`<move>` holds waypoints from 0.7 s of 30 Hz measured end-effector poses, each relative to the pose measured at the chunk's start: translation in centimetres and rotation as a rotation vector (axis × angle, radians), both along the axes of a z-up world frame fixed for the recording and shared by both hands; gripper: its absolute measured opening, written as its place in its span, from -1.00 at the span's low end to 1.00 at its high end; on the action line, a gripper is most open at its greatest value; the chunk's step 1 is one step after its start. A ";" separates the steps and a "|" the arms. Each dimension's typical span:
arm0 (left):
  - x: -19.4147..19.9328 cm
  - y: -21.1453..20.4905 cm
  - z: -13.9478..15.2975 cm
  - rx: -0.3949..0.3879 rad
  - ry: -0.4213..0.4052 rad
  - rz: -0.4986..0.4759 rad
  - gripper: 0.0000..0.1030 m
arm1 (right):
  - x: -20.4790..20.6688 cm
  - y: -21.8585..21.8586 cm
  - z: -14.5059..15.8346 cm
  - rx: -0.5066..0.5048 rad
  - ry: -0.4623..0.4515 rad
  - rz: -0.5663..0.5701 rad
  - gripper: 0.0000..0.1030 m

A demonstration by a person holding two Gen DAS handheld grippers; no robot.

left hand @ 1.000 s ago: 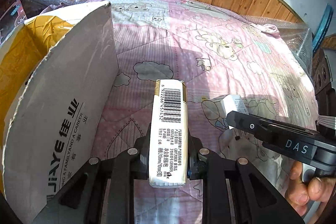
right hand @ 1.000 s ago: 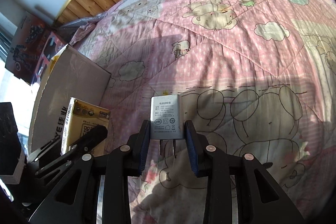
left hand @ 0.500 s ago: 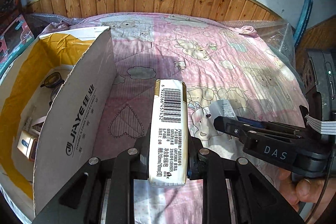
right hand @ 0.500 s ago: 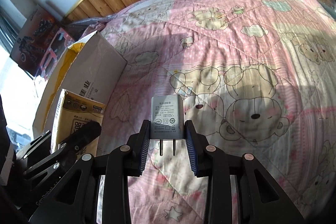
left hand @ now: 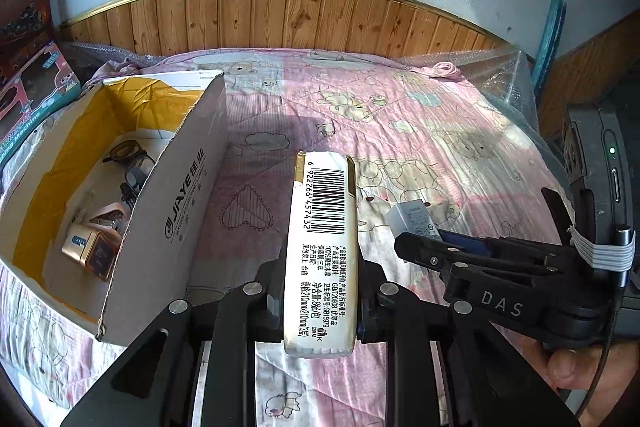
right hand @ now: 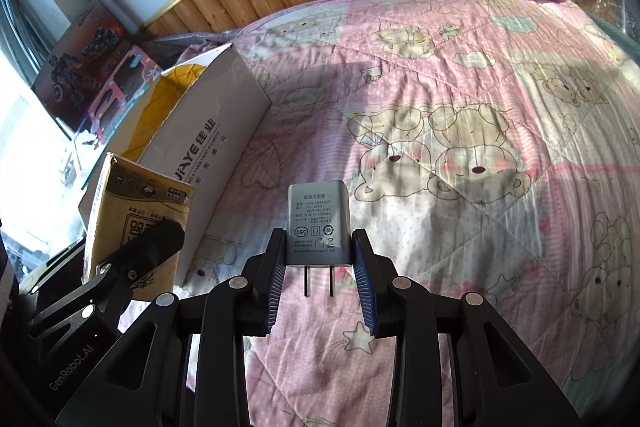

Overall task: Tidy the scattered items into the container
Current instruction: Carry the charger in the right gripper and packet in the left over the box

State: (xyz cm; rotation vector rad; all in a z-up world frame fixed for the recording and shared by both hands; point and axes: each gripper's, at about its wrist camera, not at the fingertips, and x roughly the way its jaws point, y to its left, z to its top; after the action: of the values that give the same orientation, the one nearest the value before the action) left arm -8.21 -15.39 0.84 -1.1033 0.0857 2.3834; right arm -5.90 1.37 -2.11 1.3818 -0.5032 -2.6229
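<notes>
My left gripper (left hand: 320,287) is shut on a white and gold tissue pack (left hand: 322,243) with a barcode, held up above the pink quilt. The open cardboard box (left hand: 176,195) stands to its left; inside lie dark glasses (left hand: 128,157), a gold tin (left hand: 90,251) and a pinkish item. My right gripper (right hand: 319,247) is shut on a grey power adapter (right hand: 318,223), prongs pointing back toward the camera. In the left wrist view the right gripper (left hand: 416,239) hangs at the right with the adapter (left hand: 412,219). The tissue pack (right hand: 136,211) and box (right hand: 208,131) show at the left in the right wrist view.
A pink bear-print quilt (left hand: 420,131) covers the bed, with a wooden headboard (left hand: 300,19) behind. Toy boxes (right hand: 92,67) stand left of the cardboard box. Bubble wrap (left hand: 504,75) lines the bed's right side. A person's hand (left hand: 576,363) holds the right gripper.
Both grippers have risen and pulled back with their items held. The box's inside has come into the left wrist view, and more of the wall and headboard shows.
</notes>
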 end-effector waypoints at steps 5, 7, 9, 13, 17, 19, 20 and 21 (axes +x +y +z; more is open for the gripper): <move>1.9 -1.4 0.6 0.018 0.016 -0.008 -0.54 | 1.9 -1.4 0.3 0.004 0.003 -0.001 -0.34; 2.6 -2.2 0.9 0.027 0.023 -0.007 -0.54 | 2.5 -2.1 0.4 0.004 0.006 0.004 -0.34; 3.1 -3.0 1.2 0.036 0.029 -0.004 -0.54 | 2.9 -3.0 0.7 0.009 0.011 0.011 -0.34; 3.8 -4.8 1.8 0.060 0.034 0.006 -0.54 | 3.6 -4.7 1.5 0.024 0.025 0.033 -0.34; 4.1 -6.6 2.4 0.088 0.039 0.022 -0.54 | 4.0 -6.1 2.6 0.036 0.039 0.053 -0.34; 4.2 -7.5 2.7 0.103 0.042 0.033 -0.54 | 4.1 -6.8 3.1 0.043 0.048 0.063 -0.34; 4.3 -7.9 2.9 0.109 0.045 0.039 -0.54 | 4.1 -7.2 3.4 0.045 0.052 0.069 -0.34; 4.3 -8.4 3.1 0.116 0.047 0.044 -0.54 | 4.2 -7.5 3.7 0.049 0.055 0.075 -0.34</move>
State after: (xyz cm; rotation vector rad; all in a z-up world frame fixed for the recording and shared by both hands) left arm -3.89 -23.75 3.94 -1.0057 -0.0607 2.4209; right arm -1.72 -6.14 1.54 1.3106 -0.3750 -2.6212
